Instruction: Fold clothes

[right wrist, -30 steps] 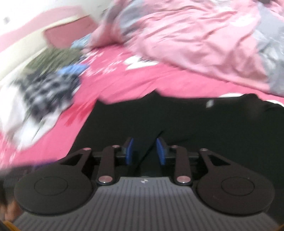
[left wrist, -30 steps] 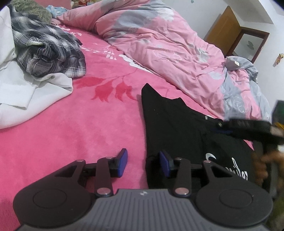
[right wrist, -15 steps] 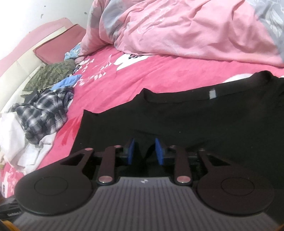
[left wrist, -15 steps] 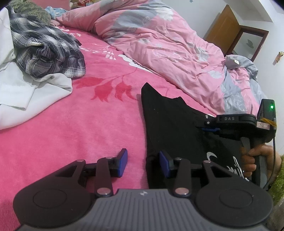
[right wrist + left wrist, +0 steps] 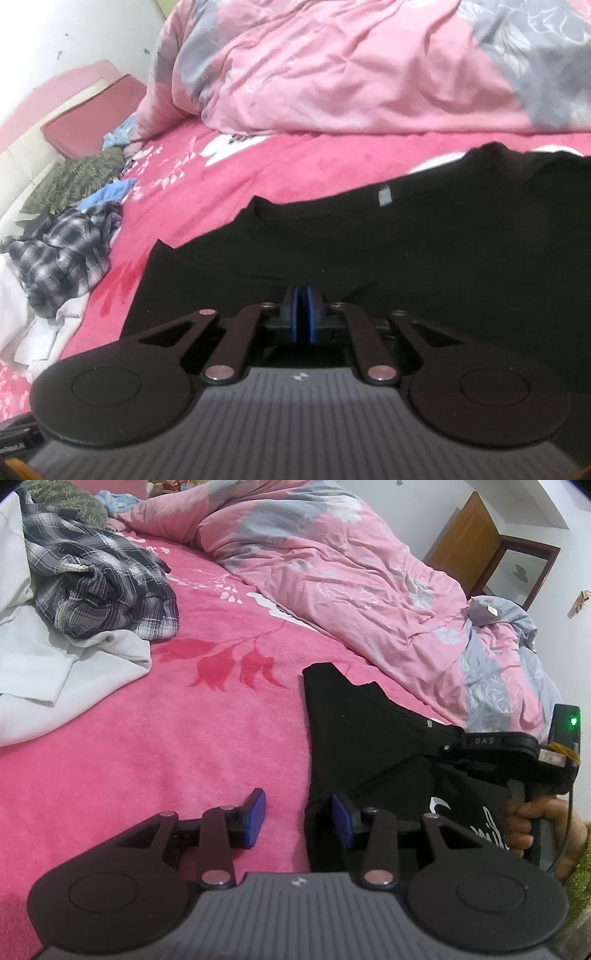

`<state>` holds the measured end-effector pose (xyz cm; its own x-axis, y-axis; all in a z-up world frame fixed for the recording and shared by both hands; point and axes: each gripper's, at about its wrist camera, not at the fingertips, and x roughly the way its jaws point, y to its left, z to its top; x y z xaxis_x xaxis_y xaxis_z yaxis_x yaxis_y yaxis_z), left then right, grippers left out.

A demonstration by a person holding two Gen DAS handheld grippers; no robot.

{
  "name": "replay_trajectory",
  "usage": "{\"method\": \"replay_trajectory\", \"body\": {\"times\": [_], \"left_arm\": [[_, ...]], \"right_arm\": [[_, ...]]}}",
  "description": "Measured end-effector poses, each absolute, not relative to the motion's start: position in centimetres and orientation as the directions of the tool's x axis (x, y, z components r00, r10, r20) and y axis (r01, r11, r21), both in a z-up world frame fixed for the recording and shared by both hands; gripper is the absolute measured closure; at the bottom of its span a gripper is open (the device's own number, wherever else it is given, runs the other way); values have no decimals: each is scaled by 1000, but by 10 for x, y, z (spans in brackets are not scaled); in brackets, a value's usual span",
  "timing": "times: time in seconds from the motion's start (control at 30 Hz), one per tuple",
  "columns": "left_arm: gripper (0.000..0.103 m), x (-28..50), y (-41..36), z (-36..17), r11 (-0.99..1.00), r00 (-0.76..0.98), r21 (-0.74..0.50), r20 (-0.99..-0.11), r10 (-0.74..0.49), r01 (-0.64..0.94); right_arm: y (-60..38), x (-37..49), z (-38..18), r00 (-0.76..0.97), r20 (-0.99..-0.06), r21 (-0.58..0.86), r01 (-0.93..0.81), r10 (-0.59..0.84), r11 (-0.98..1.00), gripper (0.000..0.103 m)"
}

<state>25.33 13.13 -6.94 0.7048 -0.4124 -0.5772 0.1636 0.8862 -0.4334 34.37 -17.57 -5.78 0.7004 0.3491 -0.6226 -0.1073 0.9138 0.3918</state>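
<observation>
black T-shirt point(image 5: 369, 738) flat on pink bed point(image 5: 147, 746), near right | left claw point(image 5: 297, 818) part open astride its left edge | right claw point(image 5: 303, 314) closing, pinching its cloth

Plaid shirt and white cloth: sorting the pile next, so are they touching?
Touching. The left wrist view shows the plaid shirt lying crumpled on the white cloth, its hem overlapping the white folds with no pink bedspread between them.

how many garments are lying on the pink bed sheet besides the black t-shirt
At least 4, piled at the far left: plaid shirt, white garment, green patterned one, blue one. Others may be hidden.
</observation>
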Motion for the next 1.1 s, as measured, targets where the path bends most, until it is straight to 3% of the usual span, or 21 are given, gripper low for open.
{"method": "replay_trajectory", "body": {"times": [0.2,0.37,0.5,0.63,0.73,1.1], "left_arm": [[62,253,130,-69,888,705,-430,-579,-409,162],[62,253,130,-69,889,705,-429,-580,-408,161],[62,253,130,-69,890,705,-427,-580,-407,162],[62,253,130,-70,892,705,-421,-582,-404,164],[62,253,130,-70,892,705,-422,-582,-405,163],[62,253,130,-69,888,705,-433,-581,-407,156]], "right_arm": [[-155,335,-25,761,-580,259,-166,290,952,91],[-93,353,-9,671,-595,183,-424,443,887,91],[-54,382,-19,557,-639,244,-508,530,826,91],[-41,416,-45,536,-690,250,-454,486,855,97],[-47,431,-52,560,-668,281,-420,491,863,98],[-43,433,-12,534,-676,327,-399,507,857,89]]}}
